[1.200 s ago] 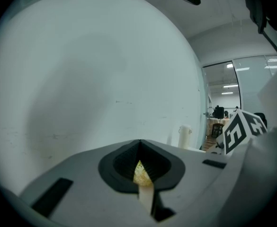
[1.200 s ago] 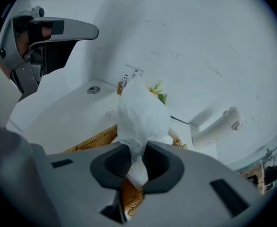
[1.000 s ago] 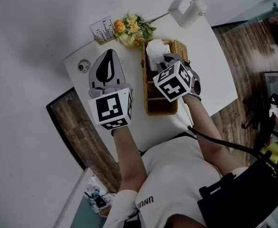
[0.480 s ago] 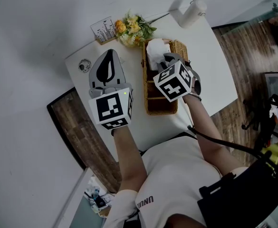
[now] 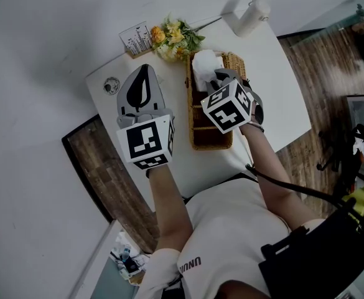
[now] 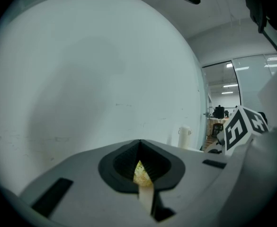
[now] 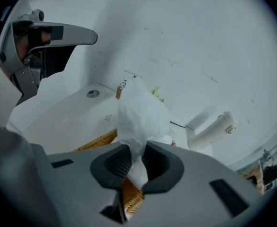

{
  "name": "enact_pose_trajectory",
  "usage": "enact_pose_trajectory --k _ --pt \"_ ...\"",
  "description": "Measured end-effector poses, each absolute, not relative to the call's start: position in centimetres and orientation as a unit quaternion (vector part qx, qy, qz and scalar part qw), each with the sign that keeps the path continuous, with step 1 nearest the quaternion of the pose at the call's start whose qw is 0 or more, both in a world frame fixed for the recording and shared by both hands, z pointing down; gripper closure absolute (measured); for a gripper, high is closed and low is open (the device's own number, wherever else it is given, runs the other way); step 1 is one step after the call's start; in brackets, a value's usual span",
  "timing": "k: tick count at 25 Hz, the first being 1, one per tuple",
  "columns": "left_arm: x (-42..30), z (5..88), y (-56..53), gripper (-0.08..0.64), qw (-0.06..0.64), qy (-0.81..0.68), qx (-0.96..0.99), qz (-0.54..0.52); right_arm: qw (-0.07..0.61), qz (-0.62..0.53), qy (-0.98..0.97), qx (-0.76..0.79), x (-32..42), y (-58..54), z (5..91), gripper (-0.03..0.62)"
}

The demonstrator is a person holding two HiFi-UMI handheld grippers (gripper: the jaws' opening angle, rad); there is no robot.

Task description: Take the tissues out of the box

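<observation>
The right gripper [image 7: 136, 162], clamped on the upright tissue [image 7: 140, 110], hangs over the wicker box [image 5: 210, 137]; the left gripper [image 6: 140, 163], closed and empty, sits beside the box.

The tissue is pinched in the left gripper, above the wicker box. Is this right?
No: it is the right gripper that pinches the tissue, as the right gripper view shows. The left gripper is shut on nothing. The tissue is indeed above the wicker box.
</observation>
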State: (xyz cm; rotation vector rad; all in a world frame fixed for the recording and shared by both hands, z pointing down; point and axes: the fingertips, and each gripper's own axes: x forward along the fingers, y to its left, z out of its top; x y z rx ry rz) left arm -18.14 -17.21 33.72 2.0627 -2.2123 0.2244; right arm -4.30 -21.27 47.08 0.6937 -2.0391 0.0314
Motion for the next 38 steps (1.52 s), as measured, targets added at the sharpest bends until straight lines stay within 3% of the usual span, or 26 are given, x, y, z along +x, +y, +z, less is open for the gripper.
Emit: enact_pose_trajectory --k 38 --pt "-17.8 32.7 -16.5 0.548 0.043 -0.730 0.678 0.071 0.444 -0.003 -0.845 0.299 -4.5 -21.4 44.4 0.538"
